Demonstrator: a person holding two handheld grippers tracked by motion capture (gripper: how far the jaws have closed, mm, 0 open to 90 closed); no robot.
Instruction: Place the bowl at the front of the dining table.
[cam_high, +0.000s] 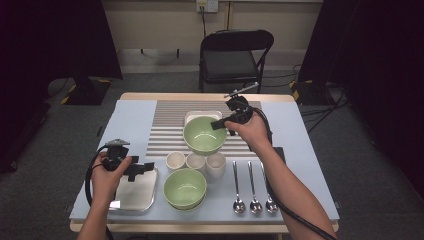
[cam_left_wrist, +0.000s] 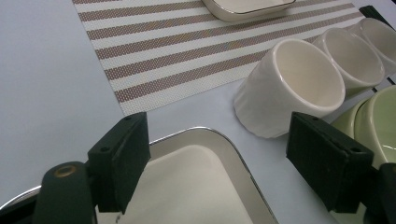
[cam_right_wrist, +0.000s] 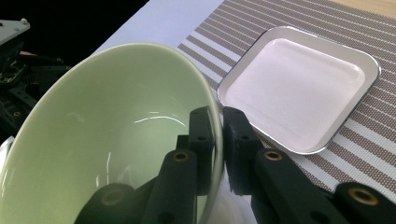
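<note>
At the left of the table the left gripper (cam_high: 142, 169) is held in the person's left hand (cam_high: 107, 175), low over the metal tray (cam_high: 131, 196) at the near left corner; its jaws stand wide apart with nothing between them, the tray's rim and cream inside showing beneath them in the left gripper view. Just right of the tray stands a second green bowl (cam_high: 185, 187), seated in another like it, and behind that a row of three cream cups (cam_high: 195, 162), touching one another, at the near edge of the striped placemat (cam_high: 167, 125). Over the middle of the placemat is the green bowl (cam_high: 204, 135), lifted and tilted. The right gripper (cam_high: 221, 123) has its jaws clamped on the bowl's rim at the right side, one pad inside the wall and one outside, as the right gripper view shows plainly. A white rectangular dish (cam_right_wrist: 299, 86) lies on the placemat just behind the bowl. Near the front edge, right of the cups, three spoons (cam_high: 252, 187) lie side by side, bowls toward the person. The right hand (cam_high: 252, 132) holds its gripper above them, farther back.
</note>
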